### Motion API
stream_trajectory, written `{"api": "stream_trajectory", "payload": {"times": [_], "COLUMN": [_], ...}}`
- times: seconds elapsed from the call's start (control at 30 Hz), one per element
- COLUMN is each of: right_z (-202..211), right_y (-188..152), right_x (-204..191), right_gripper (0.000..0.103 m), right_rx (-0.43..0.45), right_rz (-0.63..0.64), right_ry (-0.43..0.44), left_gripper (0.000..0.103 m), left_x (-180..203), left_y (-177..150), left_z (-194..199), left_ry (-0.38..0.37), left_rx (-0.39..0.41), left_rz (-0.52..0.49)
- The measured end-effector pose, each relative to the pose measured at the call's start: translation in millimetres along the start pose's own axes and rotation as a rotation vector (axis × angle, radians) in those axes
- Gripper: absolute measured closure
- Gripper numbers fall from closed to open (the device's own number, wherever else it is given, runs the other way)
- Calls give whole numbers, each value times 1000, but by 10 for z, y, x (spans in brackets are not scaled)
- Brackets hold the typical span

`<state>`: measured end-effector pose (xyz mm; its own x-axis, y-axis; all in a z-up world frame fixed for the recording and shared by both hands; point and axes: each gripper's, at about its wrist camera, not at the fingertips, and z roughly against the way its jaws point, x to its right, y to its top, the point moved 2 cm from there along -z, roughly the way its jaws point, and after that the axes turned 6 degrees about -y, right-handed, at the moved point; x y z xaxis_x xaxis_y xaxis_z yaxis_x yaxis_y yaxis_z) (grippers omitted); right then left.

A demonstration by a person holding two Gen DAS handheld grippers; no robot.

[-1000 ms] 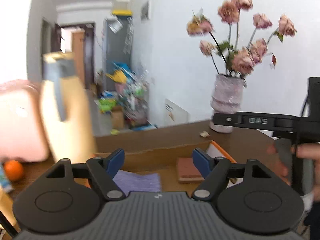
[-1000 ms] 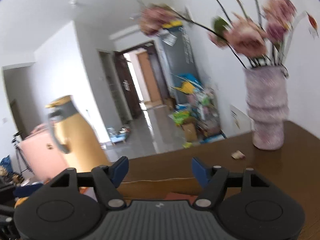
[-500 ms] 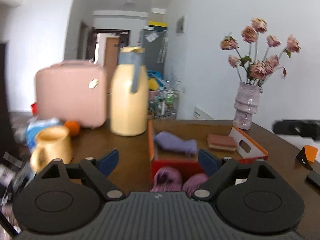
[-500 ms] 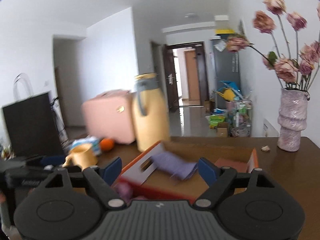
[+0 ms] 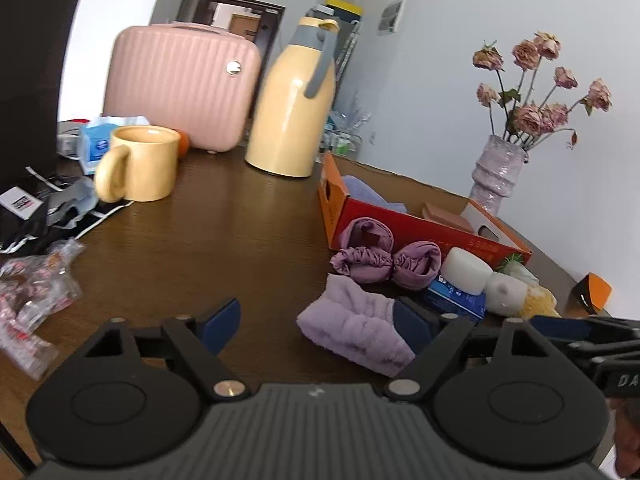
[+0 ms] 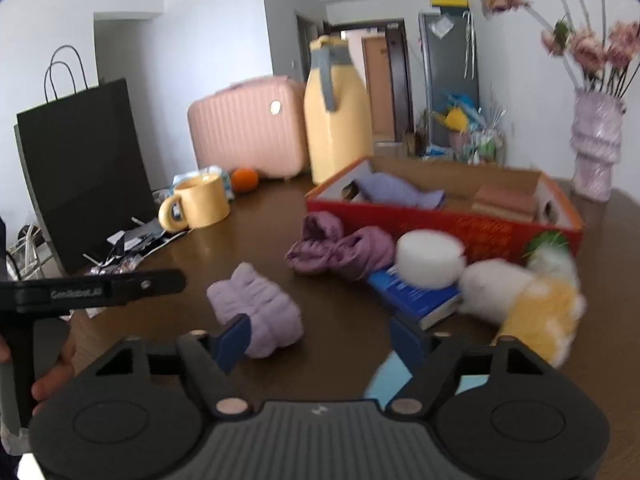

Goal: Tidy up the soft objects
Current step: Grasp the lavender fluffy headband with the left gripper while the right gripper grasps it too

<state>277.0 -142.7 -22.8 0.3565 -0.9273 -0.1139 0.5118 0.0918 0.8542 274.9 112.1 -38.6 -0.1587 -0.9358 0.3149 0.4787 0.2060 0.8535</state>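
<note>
Left wrist view: lilac fleece headband (image 5: pixel 354 330) flat on bench (image 5: pixel 224 232), just ahead of spread, closing left fingers (image 5: pixel 222 322), touching neither, right fingers (image 6: pixel 236 338) likewise

White walls (image 6: pixel 208 40) surround a dark wooden table (image 5: pixel 224 240); a far doorway (image 6: pixel 380 64) opens beyond, daylit.

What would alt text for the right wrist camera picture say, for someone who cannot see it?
An empty hand-held gripper, jaws closing, hovers over a brown table near a folded lilac cloth. Beyond lie purple scrunchies, a white sponge, a plush toy and an orange cardboard box.
</note>
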Motion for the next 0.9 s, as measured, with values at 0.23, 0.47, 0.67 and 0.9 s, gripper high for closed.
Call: {"api": "stream_trajectory", "payload": {"times": [0.23, 0.47, 0.67, 0.9], "right_z": [-291, -760, -1011, -990], "right_y": [-39, 21, 0, -56], "right_x": [-121, -95, 21, -13], "right_gripper": [32, 33, 47, 77], "right_rx": [-41, -74, -61, -67], "right_rz": [-49, -115, -257, -277], "right_ry": [40, 55, 93, 143], "left_gripper": [30, 52, 77, 85], "left_x": [-142, -166, -227, -141], "left_y": [125, 145, 108, 47], "left_z": [-391, -746, -892, -730], "left_ry": [-57, -116, -210, -202], "left_rx": [-72, -159, -217, -198], "left_rz": [24, 42, 111, 168]}}
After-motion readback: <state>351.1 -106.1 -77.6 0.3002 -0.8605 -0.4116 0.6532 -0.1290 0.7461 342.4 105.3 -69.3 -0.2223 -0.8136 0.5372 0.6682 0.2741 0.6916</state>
